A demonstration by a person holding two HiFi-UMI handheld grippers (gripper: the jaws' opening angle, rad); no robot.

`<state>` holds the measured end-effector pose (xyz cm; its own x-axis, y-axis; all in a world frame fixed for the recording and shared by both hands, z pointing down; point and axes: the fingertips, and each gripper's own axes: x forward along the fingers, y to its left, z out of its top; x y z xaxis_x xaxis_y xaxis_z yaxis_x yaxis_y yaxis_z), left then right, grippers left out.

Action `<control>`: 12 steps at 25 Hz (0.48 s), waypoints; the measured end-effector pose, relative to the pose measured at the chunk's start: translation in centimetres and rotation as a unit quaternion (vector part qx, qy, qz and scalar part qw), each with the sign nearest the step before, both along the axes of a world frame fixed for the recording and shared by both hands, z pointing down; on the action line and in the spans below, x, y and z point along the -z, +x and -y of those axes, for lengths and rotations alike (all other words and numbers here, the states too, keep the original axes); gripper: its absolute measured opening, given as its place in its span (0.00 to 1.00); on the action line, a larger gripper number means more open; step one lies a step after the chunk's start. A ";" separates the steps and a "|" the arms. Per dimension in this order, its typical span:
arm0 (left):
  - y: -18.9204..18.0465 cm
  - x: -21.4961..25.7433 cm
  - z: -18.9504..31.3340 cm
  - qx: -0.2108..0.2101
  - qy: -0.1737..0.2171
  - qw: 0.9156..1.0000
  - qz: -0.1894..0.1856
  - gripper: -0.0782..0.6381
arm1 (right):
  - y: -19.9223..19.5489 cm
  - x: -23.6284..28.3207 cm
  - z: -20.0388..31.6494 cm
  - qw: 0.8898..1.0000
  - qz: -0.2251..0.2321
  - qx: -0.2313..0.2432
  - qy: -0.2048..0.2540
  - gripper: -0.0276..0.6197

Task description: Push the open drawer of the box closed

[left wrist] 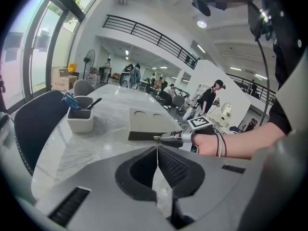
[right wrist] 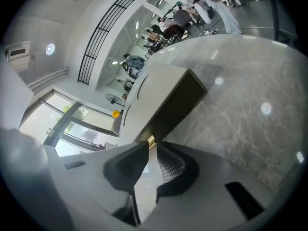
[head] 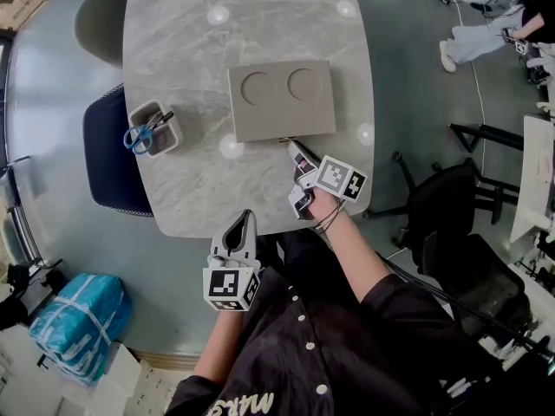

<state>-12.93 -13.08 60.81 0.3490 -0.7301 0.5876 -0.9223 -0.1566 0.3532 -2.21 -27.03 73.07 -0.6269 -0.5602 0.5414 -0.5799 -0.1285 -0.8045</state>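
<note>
A long grey marble worktop (head: 199, 180) with rounded ends stands in a large, bright hall.

A flat grey box (head: 282, 102) with two round hollows in its lid lies near the middle of the worktop, a little toward its right edge. The drawer (left wrist: 144, 135) shows as a dark front on the side of the box that faces the person. It looks flush or almost flush with the box, and no clear gap shows. A small brass knob (right wrist: 150, 139) sits on that front.

The right tongs (head: 292, 146) reach over the near right part of the worktop. They are pressed together, with their tips right at the knob. The left tongs (head: 249, 216) hang at the near edge of the worktop, well apart from the box. They are pressed together too, with nothing between them.

Near the left edge stands a white cup (head: 156, 128) holding blue scissors (head: 137, 137). A dark blue chair (head: 108, 150) is tucked against that edge.

The floor (head: 408, 68) is pale grey. A blue wrapped bundle (head: 78, 323) lies on it to the left, and black office chairs (head: 451, 206) stand to the right. Tall windows (left wrist: 29, 52), a railed balcony (left wrist: 149, 35) and round ceiling lights surround the space. Several people (left wrist: 209, 97) stand farther back.
</note>
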 end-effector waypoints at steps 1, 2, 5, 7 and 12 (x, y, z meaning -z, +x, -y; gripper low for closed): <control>0.0 0.2 0.0 -0.001 0.004 1.000 0.000 0.13 | 0.1 0.0 -0.2 1.000 -0.003 0.000 -0.001 0.12; 0.0 0.5 0.1 -0.002 0.007 1.000 0.000 0.13 | 0.2 0.1 -0.4 1.000 -0.005 0.001 -0.001 0.12; 0.1 1.3 0.0 -0.005 0.020 1.000 -0.001 0.13 | 0.6 1.1 -1.3 1.000 -0.008 0.001 0.004 0.09; 0.2 1.9 -0.1 -0.008 0.027 1.000 -0.001 0.13 | 0.8 2.5 -1.6 1.000 -0.008 0.002 0.021 0.06; 0.8 2.9 -0.7 -0.013 0.043 0.999 -0.007 0.13 | 1.1 7.1 -1.5 0.996 -0.007 0.013 0.091 0.04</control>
<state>-12.10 -12.35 57.87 0.3760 -0.7681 0.5182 -0.9126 -0.2101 0.3507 -1.13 -25.52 65.93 -0.6361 -0.6328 0.4415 -0.5921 0.0334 -0.8052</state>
